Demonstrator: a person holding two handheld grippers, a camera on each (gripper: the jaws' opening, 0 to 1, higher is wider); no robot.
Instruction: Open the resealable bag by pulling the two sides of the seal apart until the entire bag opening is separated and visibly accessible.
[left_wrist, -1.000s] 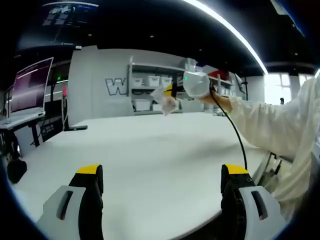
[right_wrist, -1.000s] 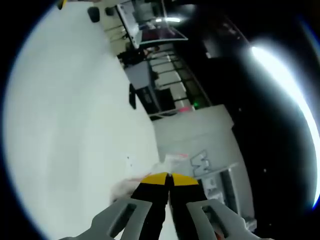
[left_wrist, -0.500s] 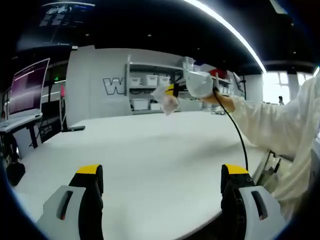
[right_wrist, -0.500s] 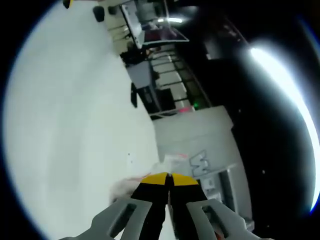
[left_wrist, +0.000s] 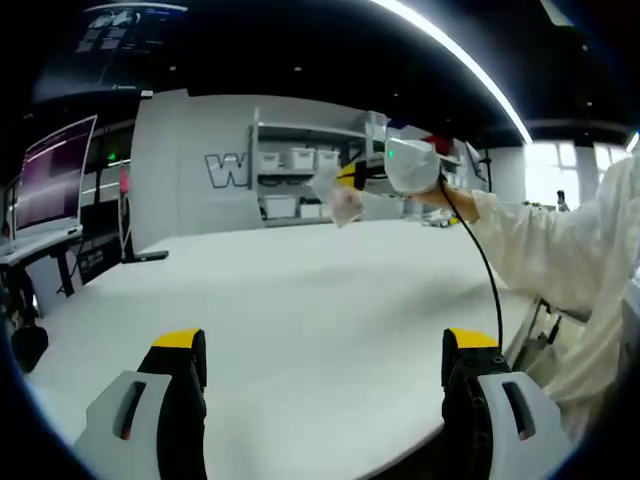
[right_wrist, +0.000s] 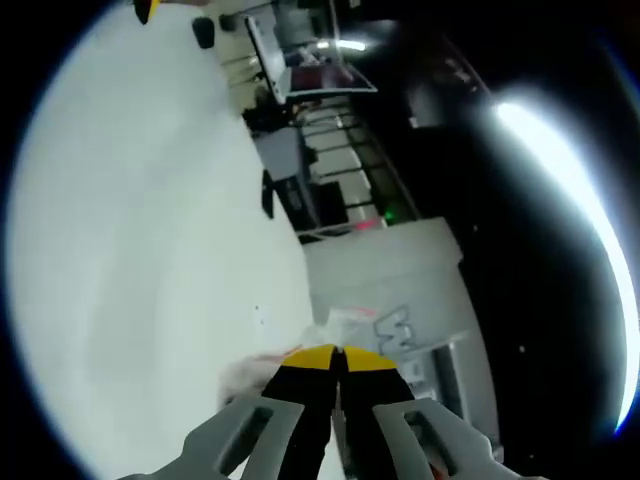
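Fingertips, right: yellow-tipped black jaws pressed together on an edge of the resealable bag (right_wrist: 262, 368), tips meeting at the right gripper (right_wrist: 338, 356).
Fingertips, left: jaws of the left gripper (left_wrist: 322, 342) spread wide apart with nothing between them, low over the near part of the white table (left_wrist: 300, 320).
Bag: clear crumpled plastic, held up in the air above the table; in the left gripper view it hangs as a pale scrap (left_wrist: 338, 197) off the tip of the other gripper, well apart from the left jaws. Whether its seal is parted is, perhaps, too blurred to tell.
Holder: a person's hand and white sleeve (left_wrist: 560, 255) reach in from the right, a black cable (left_wrist: 487, 275) drooping below.
Background: grey wall with shelving (left_wrist: 300, 180) holding white bins; a monitor (left_wrist: 50, 175) at far left.
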